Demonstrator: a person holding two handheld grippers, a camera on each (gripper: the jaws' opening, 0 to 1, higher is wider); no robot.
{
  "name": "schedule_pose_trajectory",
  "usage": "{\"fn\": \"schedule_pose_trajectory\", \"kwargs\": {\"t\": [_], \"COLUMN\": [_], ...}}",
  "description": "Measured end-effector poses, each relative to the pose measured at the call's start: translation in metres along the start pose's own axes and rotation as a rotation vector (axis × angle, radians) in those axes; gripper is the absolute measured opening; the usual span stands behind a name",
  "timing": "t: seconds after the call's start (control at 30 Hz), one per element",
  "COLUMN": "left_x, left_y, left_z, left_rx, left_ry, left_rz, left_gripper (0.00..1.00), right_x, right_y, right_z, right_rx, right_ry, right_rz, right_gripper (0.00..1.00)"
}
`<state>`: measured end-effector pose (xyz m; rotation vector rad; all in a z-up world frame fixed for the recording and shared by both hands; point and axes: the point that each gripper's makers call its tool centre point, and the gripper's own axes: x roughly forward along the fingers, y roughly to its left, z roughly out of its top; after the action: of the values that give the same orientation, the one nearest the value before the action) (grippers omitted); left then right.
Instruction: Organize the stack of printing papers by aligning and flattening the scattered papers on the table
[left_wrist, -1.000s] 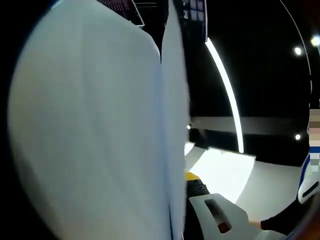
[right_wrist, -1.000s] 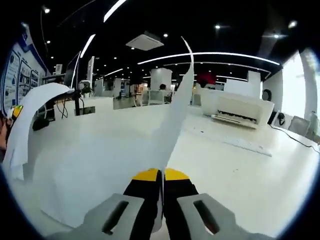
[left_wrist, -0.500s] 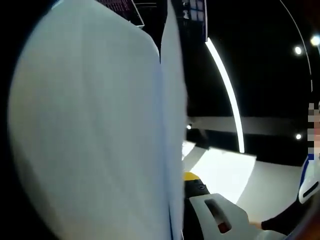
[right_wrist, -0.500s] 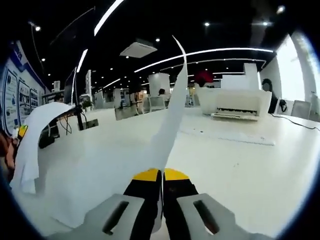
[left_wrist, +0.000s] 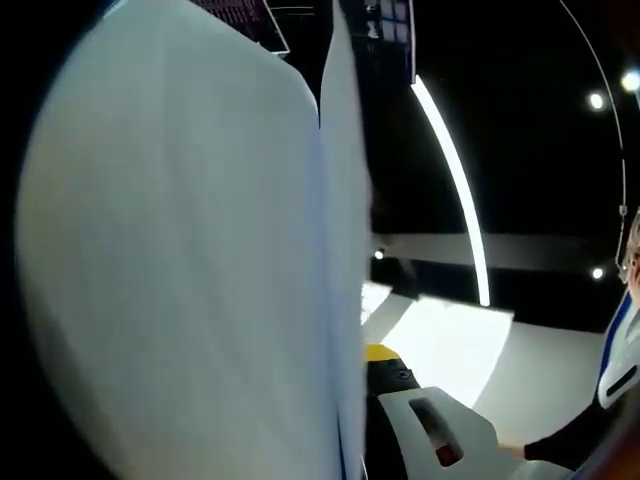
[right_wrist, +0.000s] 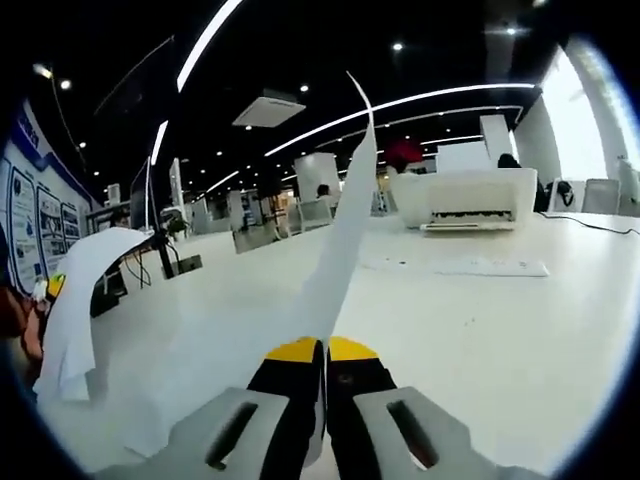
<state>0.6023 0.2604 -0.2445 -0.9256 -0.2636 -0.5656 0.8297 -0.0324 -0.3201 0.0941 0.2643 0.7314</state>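
Since a second ago the right gripper view has tipped upward and swung a little, so the ceiling lights sit higher and the far printer (right_wrist: 470, 197) has slid toward the right edge; the sheets themselves look held just as before. In the left gripper view almost nothing has changed.

The right tongs (right_wrist: 324, 352) are clenched on the near edge of the printing papers (right_wrist: 250, 330), yellow tips pressed together with the paper pinched between them. From that pinch one sheet edge rises steeply up the middle of the view, while the rest of the stack spreads away to the left over the white surface (right_wrist: 500, 340). At the far left the papers curl up and over in an arch, where the left tongs (right_wrist: 45, 290) show as a small yellow-tipped shape beside them.

In the left gripper view the papers (left_wrist: 180, 260) stand close before the lens, bowed and upright, covering the left jaw. The left tongs (left_wrist: 375, 360) show a yellow-tipped right jaw lying against the sheet's edge, so they appear to be grasping the papers. Beyond, a bright sheet (left_wrist: 445, 345) lies flat on the surface under a long ceiling light strip (left_wrist: 455, 180).
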Motion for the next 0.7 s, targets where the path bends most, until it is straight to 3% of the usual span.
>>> {"fn": "schedule_pose_trajectory", "kwargs": {"t": [0.3, 0.4, 0.7], "left_x": [0.000, 0.000, 0.001], "left_y": [0.000, 0.000, 0.001], "left_z": [-0.001, -0.001, 0.000], "left_rx": [0.002, 0.002, 0.003], "left_ry": [0.005, 0.005, 0.004], "left_rz": [0.001, 0.001, 0.003], "left_gripper": [0.06, 0.06, 0.06], "right_x": [0.002, 0.000, -0.006], "right_y": [-0.002, 0.003, 0.015], "right_z": [0.001, 0.008, 0.041], "right_rx": [-0.028, 0.024, 0.047], "right_ry": [0.034, 0.011, -0.062], "right_rz": [0.008, 0.035, 0.061], "right_gripper": [0.00, 0.00, 0.00]}}
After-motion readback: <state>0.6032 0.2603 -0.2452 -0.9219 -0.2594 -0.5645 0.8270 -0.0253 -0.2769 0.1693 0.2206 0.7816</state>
